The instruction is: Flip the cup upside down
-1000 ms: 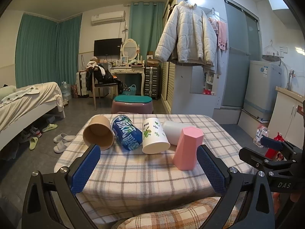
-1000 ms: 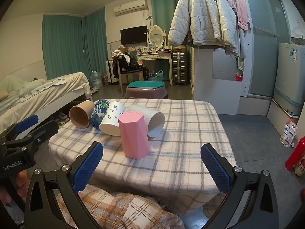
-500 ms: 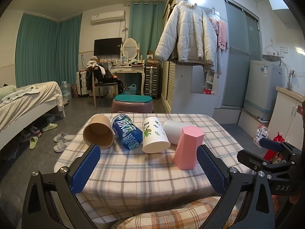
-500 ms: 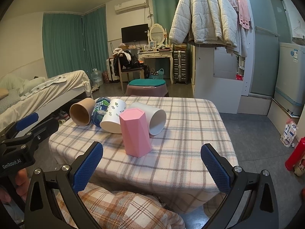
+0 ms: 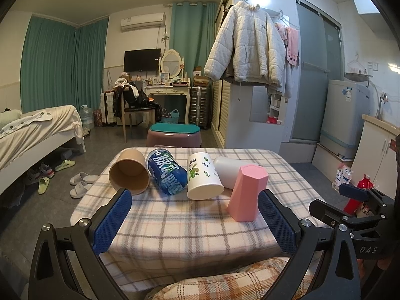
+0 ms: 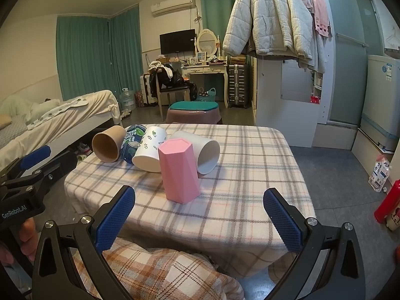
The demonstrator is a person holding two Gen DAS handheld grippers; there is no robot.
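A pink faceted cup (image 5: 247, 192) stands mouth-down on the plaid table (image 5: 175, 225); it also shows in the right wrist view (image 6: 179, 172). Behind it, lying on their sides in a row, are a brown paper cup (image 5: 130, 175), a blue printed cup (image 5: 167, 175), a white leaf-print cup (image 5: 203, 178) and a plain white cup (image 5: 226, 171). In the right wrist view the row runs from the brown cup (image 6: 108, 147) to the plain white cup (image 6: 203, 153). My left gripper (image 5: 193, 221) is open and empty near the table's front edge. My right gripper (image 6: 198, 218) is open and empty, at the front right.
A plaid-covered knee (image 5: 225, 282) lies under the grippers. A stool with a teal cushion (image 5: 173, 135) stands beyond the table. A bed (image 5: 32, 135) is at the left, a washing machine (image 5: 345, 120) and a red bottle (image 6: 386, 205) at the right.
The right wrist view has crept slightly closer to the table and cups. The left gripper has barely moved. Both stay open; the cups are unmoved.
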